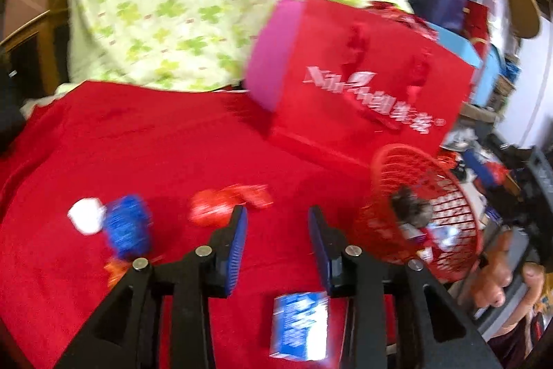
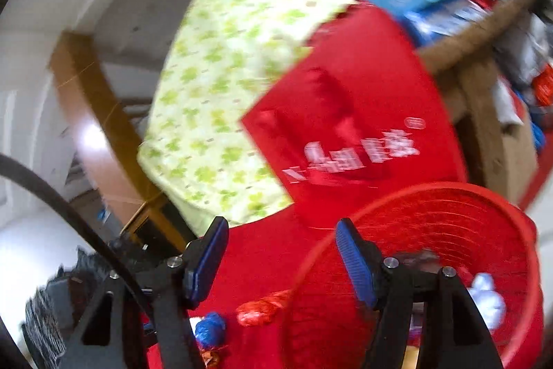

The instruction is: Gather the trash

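Loose trash lies on a red cloth [image 1: 155, 154]: a crumpled red wrapper [image 1: 221, 204], a blue wrapper [image 1: 128, 225], a white paper ball [image 1: 86, 215] and a blue-and-white packet [image 1: 300, 327]. My left gripper [image 1: 278, 223] hovers open over the cloth, just right of the red wrapper, with nothing between its fingers. The packet shows below it, between the finger bases. A red mesh basket [image 1: 456, 213] holding some trash stands to the right. My right gripper [image 2: 281, 230] is open and empty at the basket's [image 2: 449, 223] left rim. White paper [image 2: 487, 296] lies inside. The red wrapper [image 2: 259, 312] and blue wrapper [image 2: 211, 331] lie left of the basket.
A red paper bag [image 1: 363, 82] with white lettering stands behind the basket. A green-patterned cloth [image 1: 190, 6] hangs over a wooden chair at the back. Boxes and clutter [image 1: 484, 33] crowd the right side. Both views are blurred.
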Tool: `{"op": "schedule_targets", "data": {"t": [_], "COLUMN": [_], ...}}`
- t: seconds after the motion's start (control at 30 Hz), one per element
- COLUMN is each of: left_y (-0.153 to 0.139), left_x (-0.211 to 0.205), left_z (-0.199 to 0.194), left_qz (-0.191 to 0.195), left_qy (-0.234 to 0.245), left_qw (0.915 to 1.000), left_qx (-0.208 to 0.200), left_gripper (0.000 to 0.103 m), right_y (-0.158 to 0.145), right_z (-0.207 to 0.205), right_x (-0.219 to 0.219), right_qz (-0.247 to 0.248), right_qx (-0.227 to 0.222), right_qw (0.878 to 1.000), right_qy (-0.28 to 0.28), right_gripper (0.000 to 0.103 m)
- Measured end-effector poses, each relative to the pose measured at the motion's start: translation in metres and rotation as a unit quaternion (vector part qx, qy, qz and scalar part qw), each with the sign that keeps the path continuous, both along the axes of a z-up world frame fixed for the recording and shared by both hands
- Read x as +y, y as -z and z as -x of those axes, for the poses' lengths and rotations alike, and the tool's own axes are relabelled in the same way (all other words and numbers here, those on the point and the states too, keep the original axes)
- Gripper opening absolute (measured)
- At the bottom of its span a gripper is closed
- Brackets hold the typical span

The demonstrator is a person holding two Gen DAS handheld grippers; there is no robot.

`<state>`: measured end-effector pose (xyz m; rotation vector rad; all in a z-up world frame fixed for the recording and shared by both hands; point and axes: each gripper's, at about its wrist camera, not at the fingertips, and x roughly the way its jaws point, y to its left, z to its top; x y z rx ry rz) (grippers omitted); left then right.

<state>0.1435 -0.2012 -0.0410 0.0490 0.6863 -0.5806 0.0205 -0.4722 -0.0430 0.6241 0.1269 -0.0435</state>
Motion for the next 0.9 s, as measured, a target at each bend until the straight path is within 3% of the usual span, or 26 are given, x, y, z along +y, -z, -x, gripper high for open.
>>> {"op": "schedule_targets", "data": {"t": [0.17,0.33,0.47,0.67,0.9], "left_y": [0.019,0.058,0.091,0.114,0.142], "left_x": [0.032,0.017,-0.004,-0.024,-0.051], "left_z": [0.003,0.025,0.036,0.037,0.04], "left_qz": [-0.017,-0.038,-0.039,-0.049,-0.094], "left_qy": [-0.031,0.015,0.057,0.07,0.076], "left_qw": [0.9991,0.9966,0.9898,0.9835,0.978], "left_qx": [0.022,0.072,0.124,0.159,0.17], "left_gripper": [0.048,0.059,0.061,0.073,0.073], "right_y": [-0.006,-0.003,-0.002,-0.003,-0.003], "right_z": [-0.02,-0.036,-0.038,-0.028,-0.014], "right_x": [0.043,0.062,0.068,0.055,0.03], "right_qz": [0.032,0.026,0.04,0.05,0.025], "right_qx": [-0.006,0.004,0.009,0.007,-0.001], "right_qw": [0.999,0.998,0.998,0.998,1.0], "right_qy": [-0.044,-0.051,-0.04,-0.023,-0.003], "right_gripper": [0.069,0.069,0.069,0.069,0.069]}}
